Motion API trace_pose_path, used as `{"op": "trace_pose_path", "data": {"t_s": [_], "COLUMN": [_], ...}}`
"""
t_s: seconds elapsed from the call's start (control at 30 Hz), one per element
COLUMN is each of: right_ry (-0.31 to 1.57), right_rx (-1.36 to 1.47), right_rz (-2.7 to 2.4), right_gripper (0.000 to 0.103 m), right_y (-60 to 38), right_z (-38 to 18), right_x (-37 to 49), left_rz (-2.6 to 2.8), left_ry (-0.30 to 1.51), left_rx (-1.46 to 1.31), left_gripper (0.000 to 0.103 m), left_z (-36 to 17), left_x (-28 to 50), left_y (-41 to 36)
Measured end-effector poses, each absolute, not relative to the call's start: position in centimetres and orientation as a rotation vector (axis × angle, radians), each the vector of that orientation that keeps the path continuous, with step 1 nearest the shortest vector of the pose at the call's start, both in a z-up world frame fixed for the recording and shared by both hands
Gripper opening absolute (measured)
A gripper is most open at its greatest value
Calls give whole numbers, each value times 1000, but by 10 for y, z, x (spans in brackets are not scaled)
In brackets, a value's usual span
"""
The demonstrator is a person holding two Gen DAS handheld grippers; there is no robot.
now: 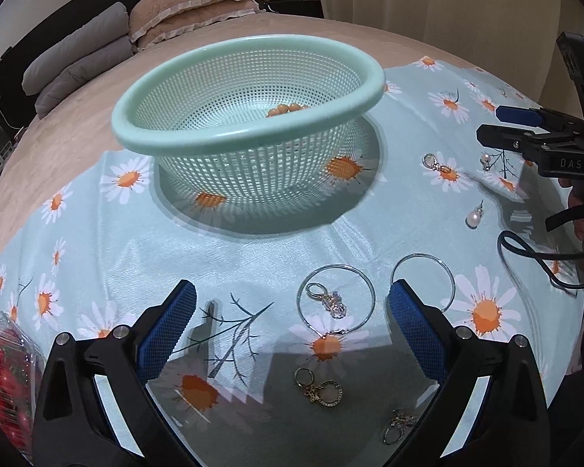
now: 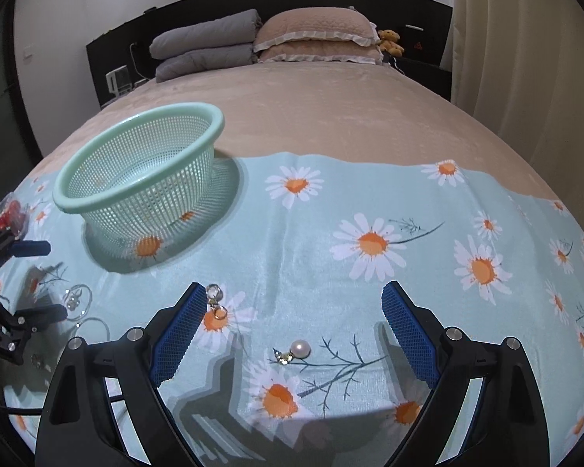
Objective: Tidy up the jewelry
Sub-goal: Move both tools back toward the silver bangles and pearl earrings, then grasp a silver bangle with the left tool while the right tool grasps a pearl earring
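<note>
- The left hand-held gripper (image 1: 290, 334) hangs spread wide, empty, above a silver hoop earring (image 1: 335, 299) with a crystal charm inside it.
- The right hand-held gripper (image 2: 294, 329) is spread too, holding nothing, over a pearl earring (image 2: 300, 349) on the daisy cloth (image 2: 331, 214).
- Orange beads (image 1: 286, 109) lie inside the green mesh basket (image 1: 249, 132), which stands on the cloth on the bed (image 2: 292, 109).

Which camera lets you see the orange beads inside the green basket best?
The left wrist view. It looks down over the rim of the basket, so the orange beads show at the bottom. The right wrist view sees the same basket from farther off and more from the side, and I cannot make out the beads there.
</note>
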State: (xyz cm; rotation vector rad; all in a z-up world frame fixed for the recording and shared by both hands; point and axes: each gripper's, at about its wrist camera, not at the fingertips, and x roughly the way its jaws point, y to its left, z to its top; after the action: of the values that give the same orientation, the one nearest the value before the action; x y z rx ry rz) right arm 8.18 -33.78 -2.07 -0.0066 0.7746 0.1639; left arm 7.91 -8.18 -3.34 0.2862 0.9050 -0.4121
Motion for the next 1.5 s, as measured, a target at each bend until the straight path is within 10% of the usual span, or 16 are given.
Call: {"op": "trace_pose_path", "data": {"t_s": [1.5], "right_ry": [854], "right_rx": [-34], "right_rz": [172], "right_gripper": [88], "right_y": [-326], "right_z": [-52], "right_x": [79], "left_rz": [-368], "left_ry": [936], "left_rx": [271], "left_gripper": [97], "left_z": [-53], "left_x": [86], "left_y": [-87]}}
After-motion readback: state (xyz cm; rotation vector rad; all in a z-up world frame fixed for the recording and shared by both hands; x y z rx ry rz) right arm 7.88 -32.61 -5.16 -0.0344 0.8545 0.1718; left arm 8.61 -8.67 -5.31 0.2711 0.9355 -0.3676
